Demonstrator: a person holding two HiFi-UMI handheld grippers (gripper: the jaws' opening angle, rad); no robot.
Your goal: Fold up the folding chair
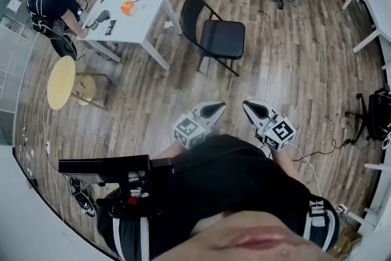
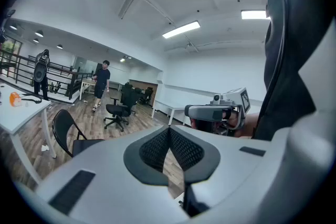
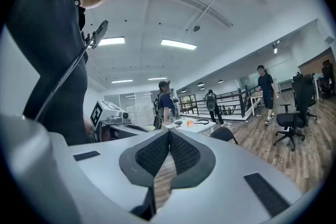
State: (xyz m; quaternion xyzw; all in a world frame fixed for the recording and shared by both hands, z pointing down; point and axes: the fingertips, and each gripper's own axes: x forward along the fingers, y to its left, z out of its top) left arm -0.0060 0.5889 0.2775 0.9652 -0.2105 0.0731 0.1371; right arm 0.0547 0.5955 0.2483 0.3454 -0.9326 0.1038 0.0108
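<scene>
Head view: the folding chair [image 1: 215,35] stands unfolded on the wood floor [image 1: 293,70], just beside a white table [image 1: 143,24]. The 2 grippers, left gripper [image 1: 214,110] and right gripper [image 1: 253,109], are held near the person's body, well apart from the chair.

Left gripper view: its jaws are together, with nothing between them. The chair is at lower left.

Right gripper view: jaws together, empty. The dark curved shape beyond is probably the chair's back.

Looking down, my own torso [image 1: 232,192] covers most of my 2 forearms behind the left gripper [image 1: 212,109] and the right gripper [image 1: 255,109]. In the right gripper view, the gripper's body hides the folding chair [image 3: 223,134] except its backrest. The orange thing [image 1: 127,7] on the white table [image 1: 140,24] is too small to tell.
</scene>
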